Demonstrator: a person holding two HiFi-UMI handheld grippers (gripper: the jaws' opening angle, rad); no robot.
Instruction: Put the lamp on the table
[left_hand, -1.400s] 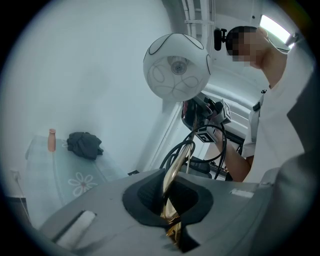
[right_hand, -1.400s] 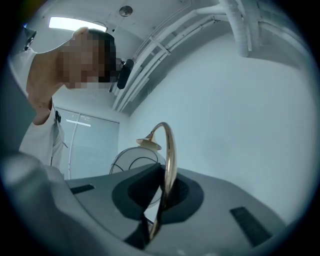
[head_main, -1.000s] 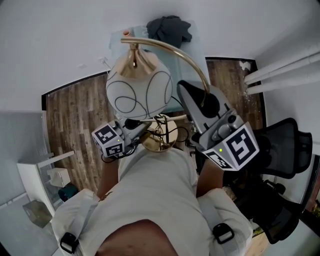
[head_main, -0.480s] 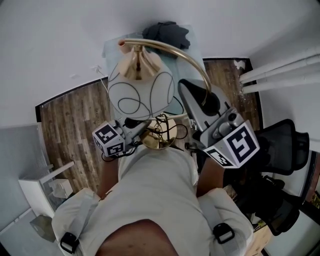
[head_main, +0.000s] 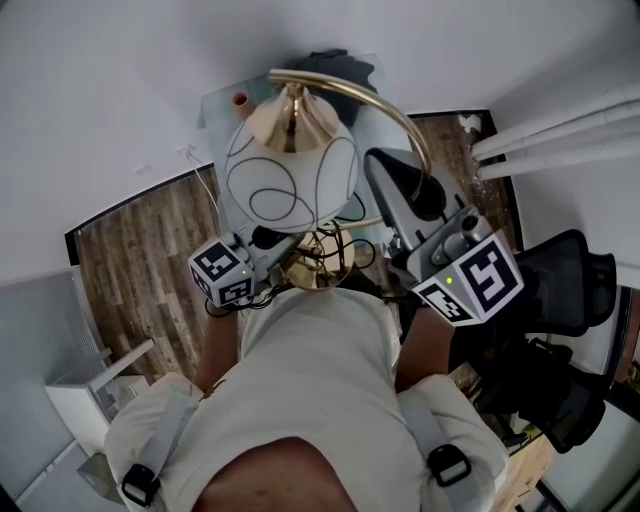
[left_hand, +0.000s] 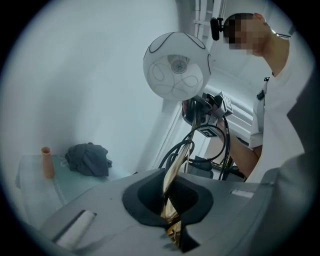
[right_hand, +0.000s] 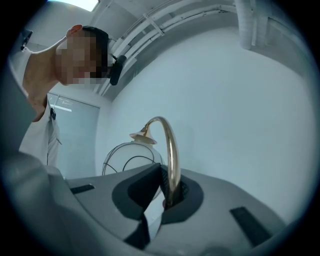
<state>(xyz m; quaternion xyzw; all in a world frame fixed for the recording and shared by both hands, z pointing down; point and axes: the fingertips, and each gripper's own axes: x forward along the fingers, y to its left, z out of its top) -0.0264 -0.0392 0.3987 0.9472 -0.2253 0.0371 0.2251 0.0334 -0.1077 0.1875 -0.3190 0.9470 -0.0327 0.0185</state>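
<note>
The lamp has a white globe shade (head_main: 290, 180) with black loops, an arched brass neck (head_main: 400, 120) and a brass base (head_main: 305, 275). It hangs in the air in front of the person's chest. My left gripper (head_main: 275, 262) is shut on the brass stem (left_hand: 172, 185) low down by the base. My right gripper (head_main: 410, 195) is shut on the brass neck (right_hand: 172, 150) further up. The globe shade (left_hand: 176, 65) hangs above both. Beyond stands the glass table (head_main: 215, 100) against the white wall.
On the glass table (left_hand: 35, 185) lie a dark cloth (left_hand: 89, 159) and a small orange cup (left_hand: 47, 162). The lamp's black cable (head_main: 345, 250) loops near the base. A black office chair (head_main: 570, 290) stands at right, white pipes (head_main: 560, 140) run beside it, a white shelf (head_main: 90, 380) at lower left.
Both grippers have carried the lamp on toward the wall and the glass table. The floor and shelf have slid back in the head view. Both grips are unchanged.
</note>
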